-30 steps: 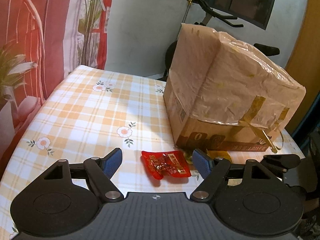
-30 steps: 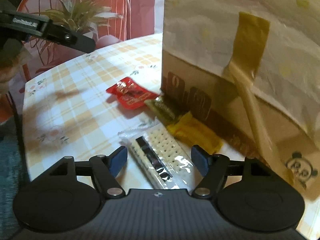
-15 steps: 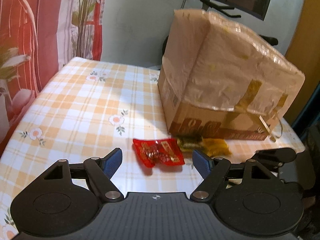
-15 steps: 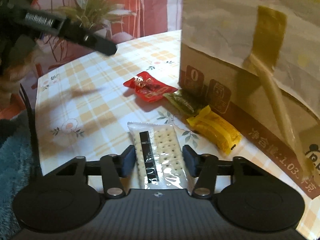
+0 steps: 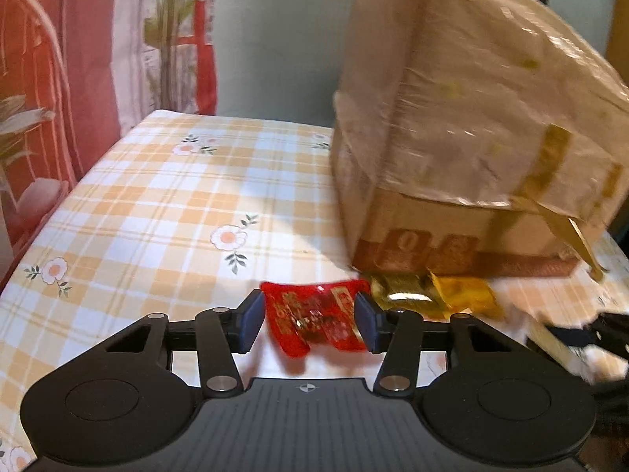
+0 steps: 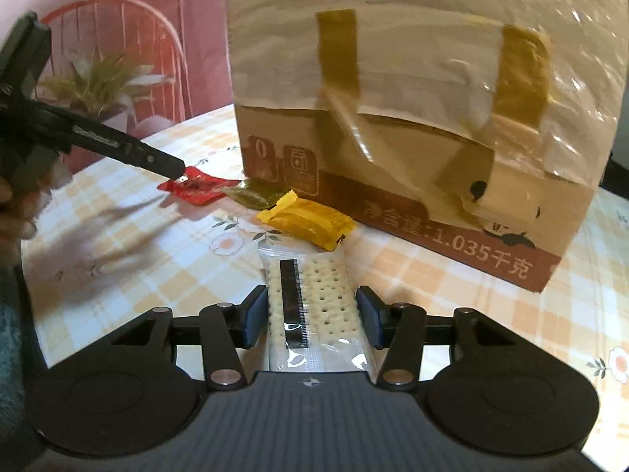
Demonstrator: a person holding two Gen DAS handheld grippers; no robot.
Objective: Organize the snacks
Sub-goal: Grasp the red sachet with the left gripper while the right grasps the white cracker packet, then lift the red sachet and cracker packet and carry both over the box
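My left gripper (image 5: 310,320) is shut on a red snack packet (image 5: 314,320), its blue pads pressing both sides, low over the checked tablecloth. My right gripper (image 6: 312,316) is shut on a clear pack of white crackers (image 6: 314,306). A green-gold packet (image 5: 401,291) and a yellow packet (image 5: 464,295) lie at the foot of a big cardboard box (image 5: 452,149). In the right wrist view the left gripper's fingers (image 6: 157,159) reach the red packet (image 6: 194,188), beside the green packet (image 6: 251,194) and the yellow packet (image 6: 306,220).
The plastic-covered box (image 6: 412,98), taped in yellow-brown, fills the table's right side. The flowered tablecloth (image 5: 177,204) runs left to the table edge. A red chair with a plant (image 6: 106,82) stands beyond the table. A hand (image 6: 11,204) holds the left gripper.
Both grippers have closed from open. The left one moved forward and shut on the red packet. The right one swung to face the box and tightened on the crackers.
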